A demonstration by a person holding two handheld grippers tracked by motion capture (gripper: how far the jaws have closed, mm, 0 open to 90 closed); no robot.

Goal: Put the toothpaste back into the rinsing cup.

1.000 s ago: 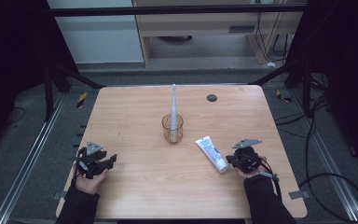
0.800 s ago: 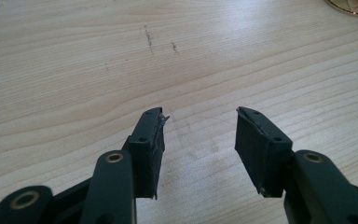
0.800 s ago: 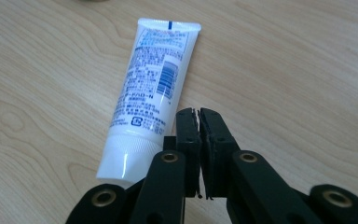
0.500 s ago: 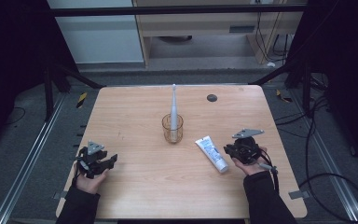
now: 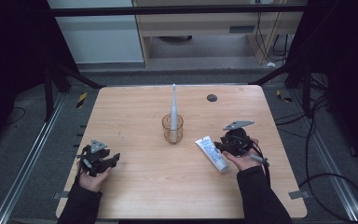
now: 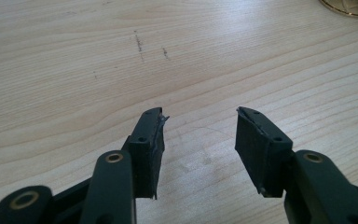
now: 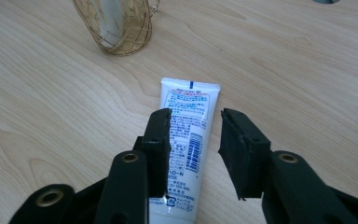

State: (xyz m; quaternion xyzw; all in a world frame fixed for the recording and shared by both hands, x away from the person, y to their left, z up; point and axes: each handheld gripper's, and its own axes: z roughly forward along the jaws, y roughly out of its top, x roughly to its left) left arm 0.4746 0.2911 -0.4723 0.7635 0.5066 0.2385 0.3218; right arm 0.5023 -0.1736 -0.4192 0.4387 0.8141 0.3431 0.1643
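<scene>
Right here at the near edge, the right gripper has just been opening its jaws, and it sits higher and a touch farther from the person than it did a second ago, when it lay low beside the tube. In the right gripper view the two black pads stand part-way apart above the white plastic toothpaste tube, which lies flat on the pale wooden table beneath them; neither pad presses on it. My read: it is lining up to come down and take the tube, which has not shifted.

The tube's back panel carries dense blue print, a red line of small characters near the crimped end, and a barcode; the only piece I can make out is a fragment reading "D-N" low down. The rest is too small.

Over at the left, the left gripper rests where it was, jaws wide apart over bare wood, nothing between them.

Farther out, the clear amber-tinted glass cup stands mid-table with a white toothbrush upright inside. Beyond it, a small dark round disc lies near the far edge.
</scene>
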